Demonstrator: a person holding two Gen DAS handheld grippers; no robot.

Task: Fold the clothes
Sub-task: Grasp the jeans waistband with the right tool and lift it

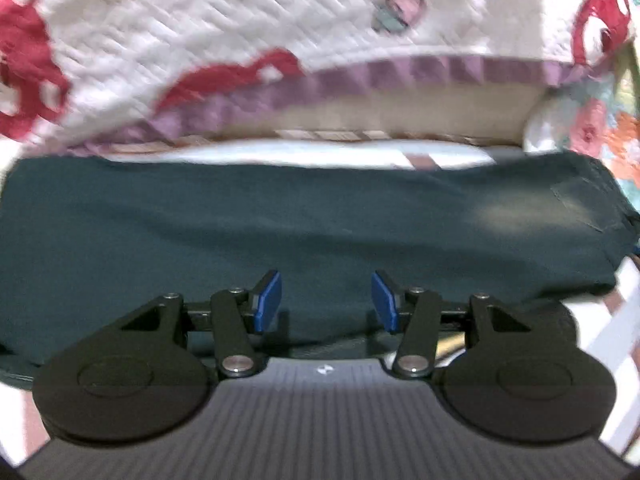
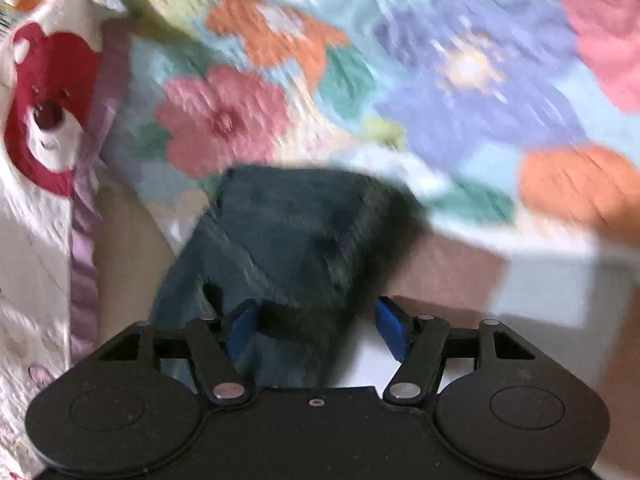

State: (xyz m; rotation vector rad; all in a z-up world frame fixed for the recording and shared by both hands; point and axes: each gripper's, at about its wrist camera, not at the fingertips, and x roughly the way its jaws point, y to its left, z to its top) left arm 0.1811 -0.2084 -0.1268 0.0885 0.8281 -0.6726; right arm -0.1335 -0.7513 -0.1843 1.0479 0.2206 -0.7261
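The dark teal garment [image 1: 304, 220] lies spread in a long flat band across the bed, running left to right, with a sewn patch or pocket near its right end; its near edge sits just at the left gripper [image 1: 326, 300]. That gripper's jaws stand spread, blue pads apart, nothing between them. In the right wrist view the same garment [image 2: 288, 232] rises in a bunched, creased mass, one fold draped against the left pad; the right gripper [image 2: 316, 328] is likewise spread, and cloth lies between the jaws without being pinched. Both views are blurred, so layer count and seam alignment cannot be judged. The band shape fits either a garment laid out for folding or one already folded lengthwise. Any grip taken should catch the full edge thickness, both ends level, cloth kept taut to avoid a skewed crease. Beyond lie a white quilt [image 1: 200, 32] with red figures and a floral quilt [image 2: 460, 80].
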